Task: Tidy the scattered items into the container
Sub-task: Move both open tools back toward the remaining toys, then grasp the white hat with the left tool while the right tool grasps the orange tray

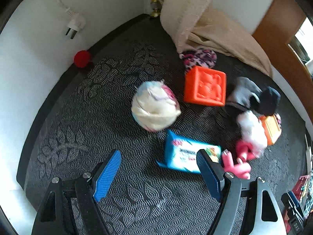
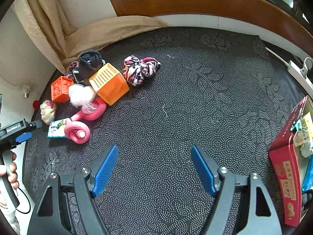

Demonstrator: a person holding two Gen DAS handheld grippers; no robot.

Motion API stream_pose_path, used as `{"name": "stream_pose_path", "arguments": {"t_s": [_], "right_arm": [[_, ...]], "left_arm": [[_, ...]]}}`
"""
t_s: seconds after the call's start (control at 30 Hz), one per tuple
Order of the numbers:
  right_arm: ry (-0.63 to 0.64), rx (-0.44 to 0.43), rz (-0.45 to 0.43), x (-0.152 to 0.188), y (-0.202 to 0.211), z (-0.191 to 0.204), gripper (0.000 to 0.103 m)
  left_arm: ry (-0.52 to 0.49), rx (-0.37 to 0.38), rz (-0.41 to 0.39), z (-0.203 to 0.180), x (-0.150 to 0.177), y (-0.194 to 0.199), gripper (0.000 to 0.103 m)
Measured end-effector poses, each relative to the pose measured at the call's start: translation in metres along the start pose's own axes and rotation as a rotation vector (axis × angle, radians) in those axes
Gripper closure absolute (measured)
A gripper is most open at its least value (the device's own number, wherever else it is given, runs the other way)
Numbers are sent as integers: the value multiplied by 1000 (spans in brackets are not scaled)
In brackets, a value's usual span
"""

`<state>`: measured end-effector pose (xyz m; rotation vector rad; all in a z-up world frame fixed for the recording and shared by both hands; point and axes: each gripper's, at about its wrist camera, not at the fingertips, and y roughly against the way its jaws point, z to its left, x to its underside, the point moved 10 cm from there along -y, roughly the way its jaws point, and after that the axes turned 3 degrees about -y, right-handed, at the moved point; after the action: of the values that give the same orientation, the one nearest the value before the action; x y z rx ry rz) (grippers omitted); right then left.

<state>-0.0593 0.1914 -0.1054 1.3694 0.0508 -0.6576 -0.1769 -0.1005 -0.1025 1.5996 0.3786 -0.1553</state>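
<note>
Scattered items lie on a dark patterned cloth. In the left wrist view: a cream bagged bundle [image 1: 155,105], an embossed orange cube [image 1: 205,86], a blue packet [image 1: 187,154], a pink twisted toy [image 1: 237,165], a white pompom [image 1: 252,131], dark socks [image 1: 254,96]. My left gripper [image 1: 158,172] is open and empty, just short of the blue packet. My right gripper [image 2: 154,168] is open and empty over bare cloth. The right wrist view shows an orange slotted cube [image 2: 109,83], a pink-patterned sock bundle [image 2: 139,70] and the red container [image 2: 289,156] at the right edge, holding some items.
A red ball [image 1: 82,58] sits by the white wall, with a hanging plug [image 1: 75,24] above it. Beige curtain fabric [image 2: 109,31] drapes onto the cloth at the back. A white power strip [image 2: 297,72] lies at the far right. A wooden ledge [image 2: 195,2] runs behind.
</note>
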Motion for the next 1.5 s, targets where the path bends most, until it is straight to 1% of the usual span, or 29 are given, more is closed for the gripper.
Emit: {"name": "stream_pose_path", "arguments": {"t_s": [0.2,0.37,0.43,0.57,0.67,0.9,1.07,1.27,1.37,1.5], "right_arm": [[-9,23,14,-5,-9,0,23],[-13,38,29,-9,-15,0,23],[-12,42,35,-10,-18,1,23],[0,51,46,-13,-24,5,23],[7,56,51,-17,-27,9,23],[21,56,60,-30,-37,20,23],[32,42,59,-43,-44,31,23],[59,11,42,-63,-47,49,23],[77,4,32,-71,-49,55,23],[100,-11,20,-85,-50,62,23]], "left_arm": [[-12,1,5,1,-22,-18,22],[-51,-21,-2,1,-38,-32,22],[-57,-25,8,3,-44,-42,22],[-50,-22,17,7,-52,-56,22],[-46,2,30,6,-57,-66,22],[-65,-9,53,7,-64,-86,22],[-89,-17,34,7,-72,-92,22],[-91,-16,10,7,-76,-93,22],[-99,-9,-4,5,-79,-91,32],[-108,-13,-13,4,-81,-88,32]]}}
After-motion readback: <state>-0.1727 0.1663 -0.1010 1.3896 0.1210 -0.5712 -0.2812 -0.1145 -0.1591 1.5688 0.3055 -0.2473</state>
